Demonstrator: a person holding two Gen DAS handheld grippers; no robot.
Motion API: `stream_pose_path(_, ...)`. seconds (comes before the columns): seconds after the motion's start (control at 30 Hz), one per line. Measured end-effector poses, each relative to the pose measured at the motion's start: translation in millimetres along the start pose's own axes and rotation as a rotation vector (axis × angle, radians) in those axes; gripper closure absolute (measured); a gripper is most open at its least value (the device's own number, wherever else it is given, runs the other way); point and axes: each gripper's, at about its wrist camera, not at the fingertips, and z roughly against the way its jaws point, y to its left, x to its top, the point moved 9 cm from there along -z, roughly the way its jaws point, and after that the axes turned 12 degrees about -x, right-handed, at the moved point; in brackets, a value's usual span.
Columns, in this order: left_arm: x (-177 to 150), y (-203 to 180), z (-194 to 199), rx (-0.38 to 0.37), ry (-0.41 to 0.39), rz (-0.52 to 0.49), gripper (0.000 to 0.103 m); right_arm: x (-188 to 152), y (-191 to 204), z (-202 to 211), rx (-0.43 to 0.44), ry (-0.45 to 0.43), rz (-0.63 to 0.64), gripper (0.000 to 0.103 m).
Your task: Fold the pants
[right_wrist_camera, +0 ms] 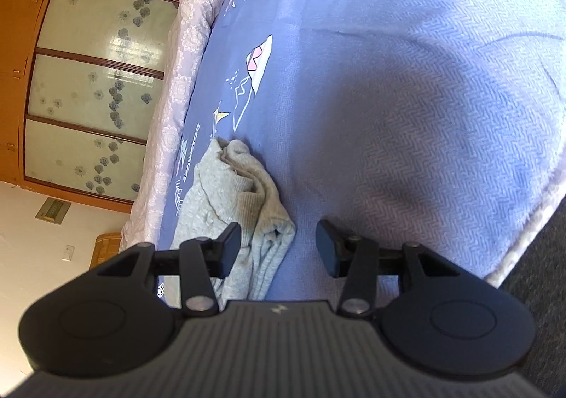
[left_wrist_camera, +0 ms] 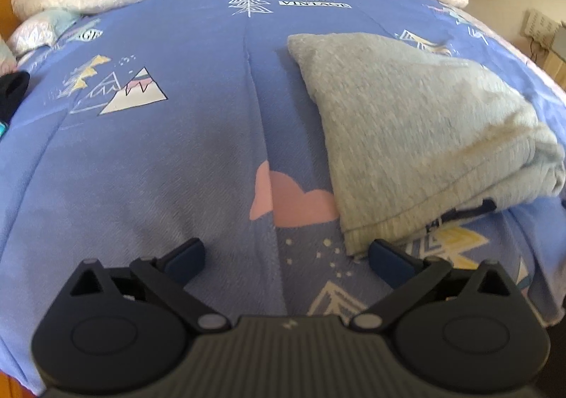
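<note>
Now pants (left_wrist_camera: 417,136) beside left hand-held gripper (left_wrist_camera: 286,256)

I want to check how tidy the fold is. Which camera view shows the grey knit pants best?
The left wrist view is best: the folded grey knit pants lie almost whole on the blue printed bedspread, top surface and stitched hem visible. The right wrist view shows only one bunched end, partly hidden behind the right gripper.

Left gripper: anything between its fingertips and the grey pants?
Nothing held. The left gripper is open over bare blue bedspread. The grey pants lie at its right finger, their hem corner just beside the pad; contact unclear. Shown in the left wrist view.
</note>
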Motion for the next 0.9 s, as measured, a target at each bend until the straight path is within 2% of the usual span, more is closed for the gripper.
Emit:
stream_pose_path(0.33, -11.3, 2.4, 15.8, -0.028, -0.011, 0.053, 0.0, -21.6, 15.1, 3.6, -0.086, -0.056, 0.129, 0.053)
stream_pose_path(0.6, -15.6, 5.2, 21.7, -0.06, -0.04, 0.09, 0.0, -37.2, 19.6, 0.6, -0.113, -0.124, 0.14, 0.053)
stream_pose_path(0.73, -16.0, 8.2, 23.4, -0.076, -0.065, 0.115, 0.0, -46.0, 25.3, 0.2, -0.13, -0.158, 0.189, 0.053)
stream_pose_path(0.83, -16.1, 8.6, 24.7, -0.084, -0.085, 0.123, 0.0, -50.8, 28.6, -1.5, -0.131, -0.179, 0.217, 0.049)
stream_pose_path(0.9, -17.6, 7.0, 24.9, -0.075, -0.093, 0.109, 0.0, -52.2, 27.6, -1.5, -0.103, -0.194, 0.202, 0.043)
